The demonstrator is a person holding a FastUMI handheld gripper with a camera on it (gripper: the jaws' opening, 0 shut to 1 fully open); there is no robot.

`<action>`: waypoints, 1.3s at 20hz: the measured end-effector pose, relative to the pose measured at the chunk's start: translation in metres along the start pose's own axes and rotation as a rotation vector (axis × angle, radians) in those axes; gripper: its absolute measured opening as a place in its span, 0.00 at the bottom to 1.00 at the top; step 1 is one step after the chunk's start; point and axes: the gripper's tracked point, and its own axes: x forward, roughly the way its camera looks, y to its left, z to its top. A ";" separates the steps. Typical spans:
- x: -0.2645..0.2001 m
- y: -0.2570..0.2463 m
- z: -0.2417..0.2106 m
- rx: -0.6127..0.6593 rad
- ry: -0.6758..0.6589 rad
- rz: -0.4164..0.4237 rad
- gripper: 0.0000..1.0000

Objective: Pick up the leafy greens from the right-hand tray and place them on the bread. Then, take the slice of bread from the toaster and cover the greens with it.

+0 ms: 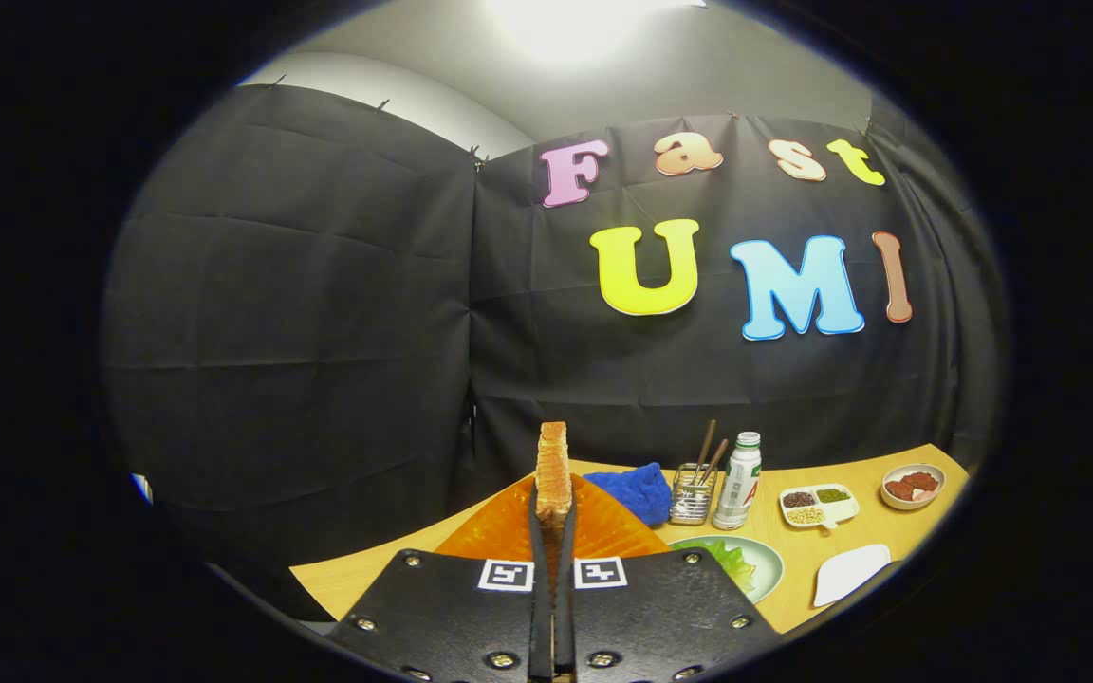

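We see our claw (553,517) clamped on an upright bread slice (553,470), raised over the wooden bench (888,531) before black cloth walls. At two o'clock of the fingers, greens (731,562) lie on a plate (767,562).

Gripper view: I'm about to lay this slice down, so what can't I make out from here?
- Bottom bread: hidden; gripper, shut on the bread slice, covers that part of the table.
- Green plate: near half hidden by the gripper body.
- Greens: partly covered.
- Orange mat: mostly covered.
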 end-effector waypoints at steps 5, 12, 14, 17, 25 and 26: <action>-0.013 -0.032 -0.005 -0.018 0.015 -0.021 0.01; -0.022 -0.081 -0.007 -0.037 0.004 -0.069 0.02; -0.020 -0.096 -0.014 -0.048 0.011 -0.073 0.02; -0.017 -0.122 -0.032 -0.043 0.035 -0.087 0.02; 0.010 -0.165 -0.072 0.029 0.075 -0.100 0.07; 0.013 -0.168 -0.076 0.038 0.078 -0.103 0.07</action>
